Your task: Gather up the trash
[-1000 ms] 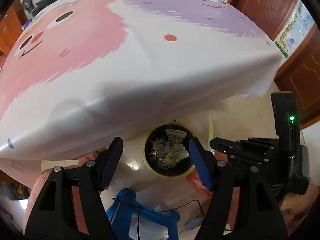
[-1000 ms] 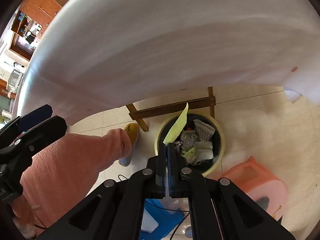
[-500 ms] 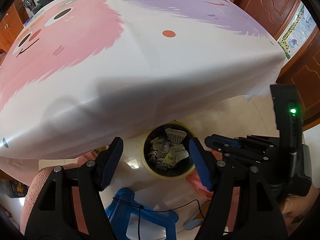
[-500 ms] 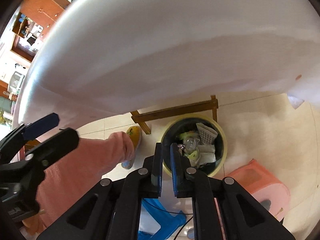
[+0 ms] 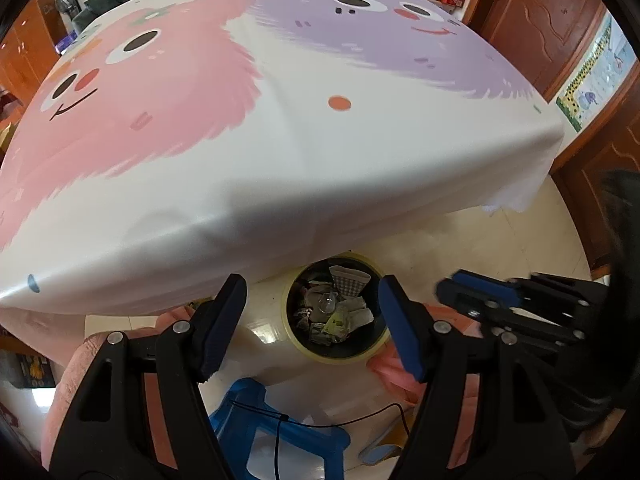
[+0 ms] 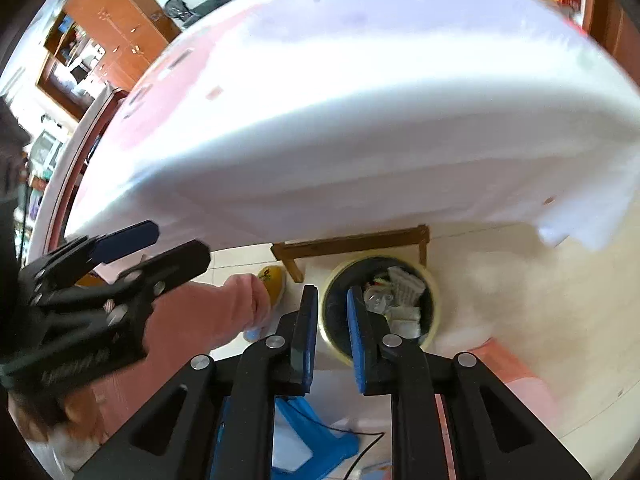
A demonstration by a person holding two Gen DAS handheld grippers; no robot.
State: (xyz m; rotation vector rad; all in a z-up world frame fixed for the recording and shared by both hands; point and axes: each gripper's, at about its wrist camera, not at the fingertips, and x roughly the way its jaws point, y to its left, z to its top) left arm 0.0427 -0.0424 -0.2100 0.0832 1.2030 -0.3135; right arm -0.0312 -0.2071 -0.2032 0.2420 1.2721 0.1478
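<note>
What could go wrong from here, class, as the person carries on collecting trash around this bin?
1. The trash bin already looks heaped with wrappers, so further pieces may spill onto the floor.
2. The right claw, its jaws opening with nothing between them, hangs near the overhanging tablecloth and might snag it when rising.

Round yellow-rimmed bin [image 5: 335, 354] on the floor holds crumpled trash [image 5: 338, 314].

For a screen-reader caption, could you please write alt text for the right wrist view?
The right hand-held gripper, jaws opening and empty, points down at a yellow-rimmed trash bin full of crumpled waste on a tiled floor. Above it hangs a white tablecloth; the left hand-held gripper and a pink-clad leg sit to the left.
</note>
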